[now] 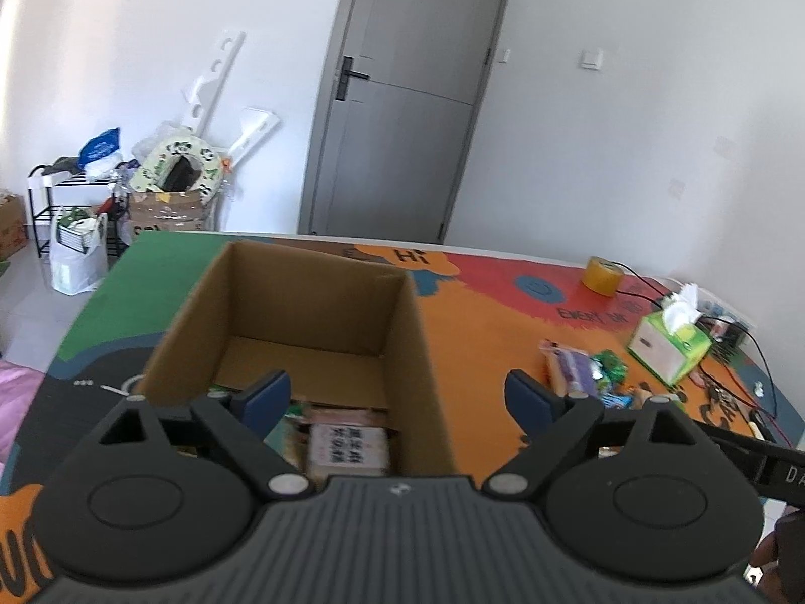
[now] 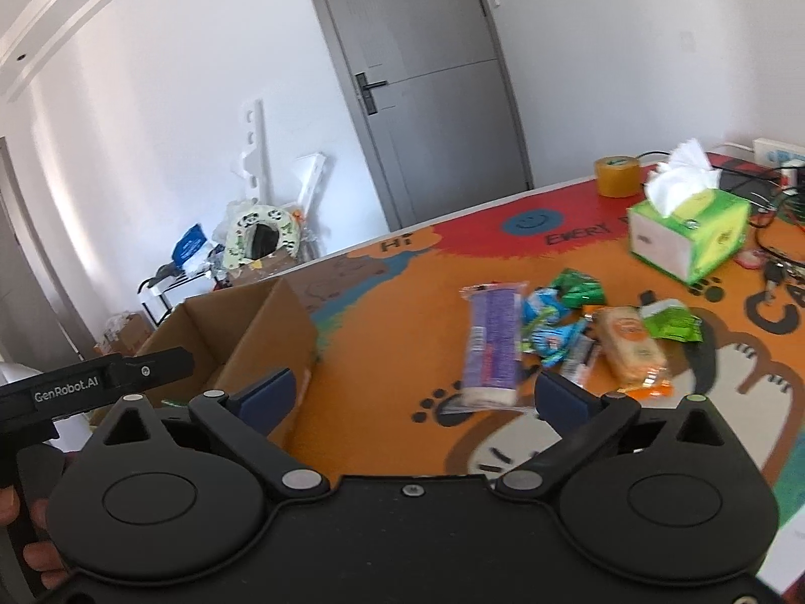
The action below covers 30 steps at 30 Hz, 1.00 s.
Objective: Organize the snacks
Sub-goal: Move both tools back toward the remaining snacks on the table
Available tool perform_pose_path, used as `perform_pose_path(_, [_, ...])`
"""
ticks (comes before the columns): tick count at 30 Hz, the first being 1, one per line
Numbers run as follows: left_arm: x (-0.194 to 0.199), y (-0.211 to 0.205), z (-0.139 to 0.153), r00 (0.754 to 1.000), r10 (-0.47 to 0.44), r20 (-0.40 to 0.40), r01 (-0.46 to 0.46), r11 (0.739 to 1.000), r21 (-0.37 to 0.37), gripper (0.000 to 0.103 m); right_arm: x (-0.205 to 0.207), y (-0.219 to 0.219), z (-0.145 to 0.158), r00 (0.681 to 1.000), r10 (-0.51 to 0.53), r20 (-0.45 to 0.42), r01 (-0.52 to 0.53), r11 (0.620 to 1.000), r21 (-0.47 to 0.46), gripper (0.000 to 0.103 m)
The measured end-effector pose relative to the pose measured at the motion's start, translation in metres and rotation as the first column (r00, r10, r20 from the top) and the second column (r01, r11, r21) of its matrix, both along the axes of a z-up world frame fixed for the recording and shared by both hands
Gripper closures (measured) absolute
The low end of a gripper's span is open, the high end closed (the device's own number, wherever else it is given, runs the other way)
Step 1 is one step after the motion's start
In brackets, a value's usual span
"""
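Here, the left gripper [image 1: 397,397] is held with its jaws spread wide and nothing between them, poised over the near rim of the open cardboard box [image 1: 302,302], in which a few packets [image 1: 347,445] are seen at the near end. The right gripper [image 2: 410,395] is likewise spread and empty, just short of the loose snacks [image 2: 553,332] heaped on the colourful table mat [image 2: 382,362], with a tissue box [image 2: 689,231] and a tape roll [image 2: 616,176] set beyond them.

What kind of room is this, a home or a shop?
Probably a room in a home: a grey door, a table with a cartoon cover, a tissue box, and household clutter by the wall.
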<state>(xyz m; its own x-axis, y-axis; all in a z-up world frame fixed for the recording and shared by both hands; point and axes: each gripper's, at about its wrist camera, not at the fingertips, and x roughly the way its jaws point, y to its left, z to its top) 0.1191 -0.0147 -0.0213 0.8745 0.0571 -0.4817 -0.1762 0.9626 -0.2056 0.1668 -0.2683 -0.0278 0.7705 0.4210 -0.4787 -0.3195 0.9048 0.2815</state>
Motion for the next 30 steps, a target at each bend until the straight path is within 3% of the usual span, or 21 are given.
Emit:
perform_pose_path(25, [0.021,-0.077,-0.015,0.981,-0.194,-0.003,0.194,0.981,0.020,0.011,-0.002,-0.071,-0.030,0.994,-0.109,0.008,0.109,0.994,-0.007,0.001])
perform_pose_path(30, [0.029,-0.085,-0.024,0.978,-0.209,-0.018,0.210,0.977,0.028,0.012,0.005,-0.076,-0.042,0.994,-0.113,-0.013,0.113,0.994,-0.015,0.006])
